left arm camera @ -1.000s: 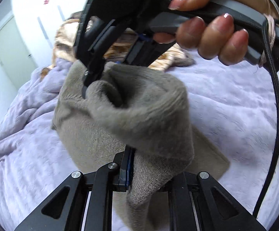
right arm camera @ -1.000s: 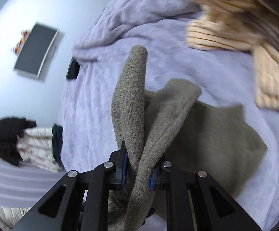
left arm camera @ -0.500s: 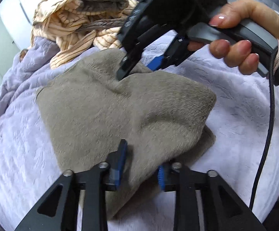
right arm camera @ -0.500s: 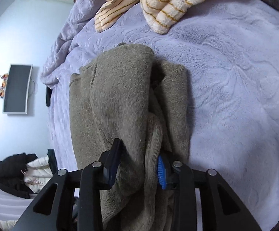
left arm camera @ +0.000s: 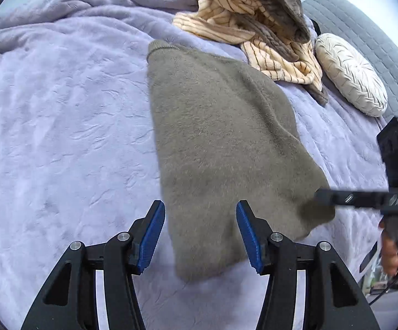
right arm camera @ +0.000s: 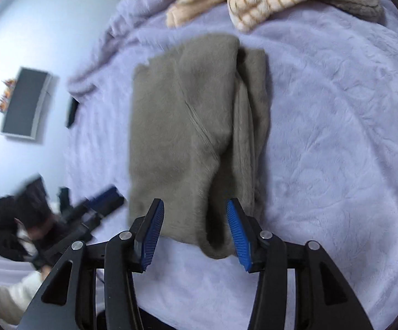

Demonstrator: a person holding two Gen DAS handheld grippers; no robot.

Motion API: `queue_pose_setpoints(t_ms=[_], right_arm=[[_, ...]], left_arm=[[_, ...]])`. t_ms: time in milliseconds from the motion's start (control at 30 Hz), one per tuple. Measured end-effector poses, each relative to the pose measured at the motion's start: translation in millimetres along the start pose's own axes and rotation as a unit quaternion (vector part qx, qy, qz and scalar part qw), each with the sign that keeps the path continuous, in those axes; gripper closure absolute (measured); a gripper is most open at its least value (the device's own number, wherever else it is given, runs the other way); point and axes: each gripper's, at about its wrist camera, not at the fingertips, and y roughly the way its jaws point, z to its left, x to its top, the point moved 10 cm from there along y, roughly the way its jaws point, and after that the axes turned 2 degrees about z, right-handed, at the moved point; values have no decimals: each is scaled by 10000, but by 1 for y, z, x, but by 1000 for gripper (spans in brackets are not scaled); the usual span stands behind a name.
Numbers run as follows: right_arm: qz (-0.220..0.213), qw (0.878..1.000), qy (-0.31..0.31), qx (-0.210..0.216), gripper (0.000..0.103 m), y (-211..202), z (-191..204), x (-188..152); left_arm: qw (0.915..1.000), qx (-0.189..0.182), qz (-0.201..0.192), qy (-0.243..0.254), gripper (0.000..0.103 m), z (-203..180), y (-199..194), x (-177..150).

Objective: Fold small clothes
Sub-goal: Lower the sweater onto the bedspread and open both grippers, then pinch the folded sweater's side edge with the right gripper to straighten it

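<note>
Left wrist view: folded grey garment flat on lavender blanket; fingers apart

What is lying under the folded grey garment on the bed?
The grey garment lies on a lilac blanket, which shows all around it. Whether anything else is under it cannot be seen; the fabric covers that spot.

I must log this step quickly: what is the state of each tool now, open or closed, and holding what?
Left tool: open, holding nothing, above the grey garment.
Right tool: open, holding nothing, at the garment's near edge.
</note>
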Motion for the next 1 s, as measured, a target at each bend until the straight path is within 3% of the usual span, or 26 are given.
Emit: queue_pose_setpoints(t_ms=[33,67,167,333,467,733,900,1000], right_arm=[[161,9998,78,-97,82,13,-3,-3],[231,9996,170,-39,97,19,-2,-4],[181,9990,264,301,97,24,8,-12],[489,9967,617,-190,97,46,-33,-48],[242,9914,1249,312,96,41,-42,-51],[66,9948,834,-573,92,11,-23,-46],[-427,9966,502,-502,92,-17,1,-21],[-357,9972,406,-510,92,-7,10,-6]], left_arm=[[9999,113,102,75,48,-1,9,0],[9995,227,182,148,48,1,16,3],[9968,569,395,406,48,8,33,-15],[9974,325,643,-25,47,20,44,-42],[9964,544,611,211,47,11,36,-47],[9954,750,595,36,47,22,8,-54],[9932,821,806,-206,47,28,1,-69],[9920,872,877,-240,47,21,-6,-76]])
